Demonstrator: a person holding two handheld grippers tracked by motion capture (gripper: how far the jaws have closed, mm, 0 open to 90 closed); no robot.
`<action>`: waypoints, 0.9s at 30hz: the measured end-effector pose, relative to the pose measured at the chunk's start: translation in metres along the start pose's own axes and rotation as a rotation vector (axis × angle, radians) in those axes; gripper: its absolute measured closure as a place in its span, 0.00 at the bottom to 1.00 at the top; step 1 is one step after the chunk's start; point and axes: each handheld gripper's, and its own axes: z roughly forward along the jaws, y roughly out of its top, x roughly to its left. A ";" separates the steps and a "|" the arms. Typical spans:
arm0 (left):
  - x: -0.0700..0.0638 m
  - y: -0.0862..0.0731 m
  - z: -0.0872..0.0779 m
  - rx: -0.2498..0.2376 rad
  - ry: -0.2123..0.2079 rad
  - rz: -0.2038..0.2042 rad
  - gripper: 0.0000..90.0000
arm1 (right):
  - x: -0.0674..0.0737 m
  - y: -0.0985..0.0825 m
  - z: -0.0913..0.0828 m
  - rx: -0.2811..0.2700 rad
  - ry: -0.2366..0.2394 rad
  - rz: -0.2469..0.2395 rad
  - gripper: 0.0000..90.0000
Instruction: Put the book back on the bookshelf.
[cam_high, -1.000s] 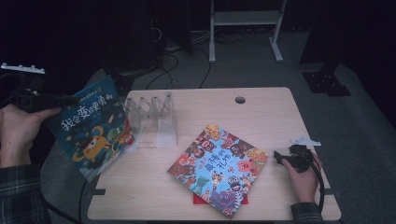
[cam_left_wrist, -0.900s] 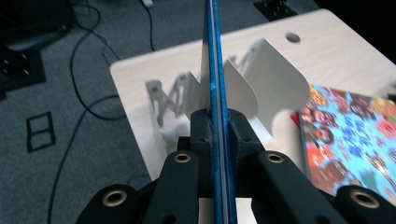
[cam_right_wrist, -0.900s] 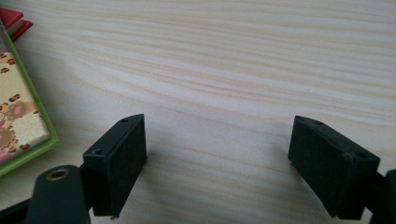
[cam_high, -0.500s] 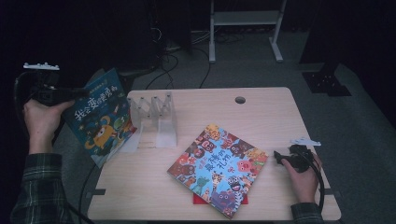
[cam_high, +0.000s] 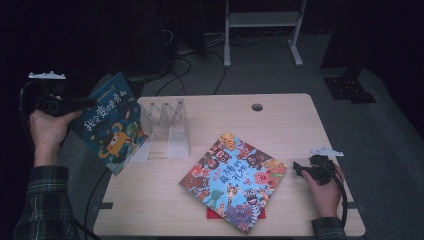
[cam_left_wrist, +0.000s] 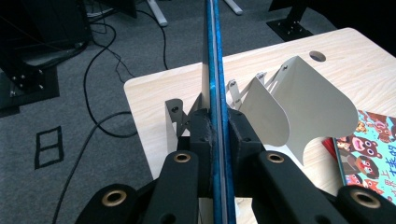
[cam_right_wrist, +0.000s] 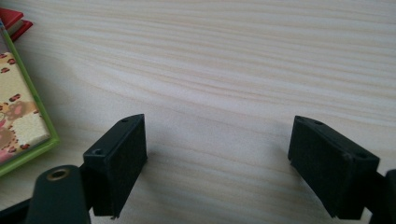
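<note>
since the earlier frame my left gripper (cam_high: 75, 104) has carried the blue book (cam_high: 111, 125) inward and a little lower, so the book now hangs tilted over the table's (cam_high: 280, 107) left edge, just beside the white book rack (cam_high: 167, 127). from the left gripper view, the fingers (cam_left_wrist: 201, 133) are clamped tight on the book's thin edge (cam_left_wrist: 215, 70), which stands upright and lines up with the rack's near dividers (cam_left_wrist: 299, 100). my right gripper (cam_high: 309, 169) has not shifted; it rests on the table at the right, fingers (cam_right_wrist: 119, 161) spread wide with nothing but bare wood between them. the colourful animal book (cam_high: 232, 177) lies flat in the middle of the table on top of a red book (cam_high: 214, 214) whose corner peeks out beneath it. as i judge it, the work is at an early stage: the rack looks empty, the first book is picked up and nearly at a slot but not yet seated, and the two flat books are left to stand up afterwards. next i would need to lower the blue book squarely between two dividers before letting go.
</note>
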 end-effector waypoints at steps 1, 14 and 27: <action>0.000 0.000 0.000 0.004 0.003 0.003 0.91 | 0.000 0.000 0.000 0.000 0.000 -0.001 0.20; 0.001 0.007 -0.014 0.004 0.024 0.014 0.78 | 0.000 0.000 0.000 -0.001 0.002 -0.002 0.20; -0.018 0.022 -0.047 -0.086 0.019 0.064 0.71 | 0.000 0.000 0.000 -0.001 0.006 -0.007 0.21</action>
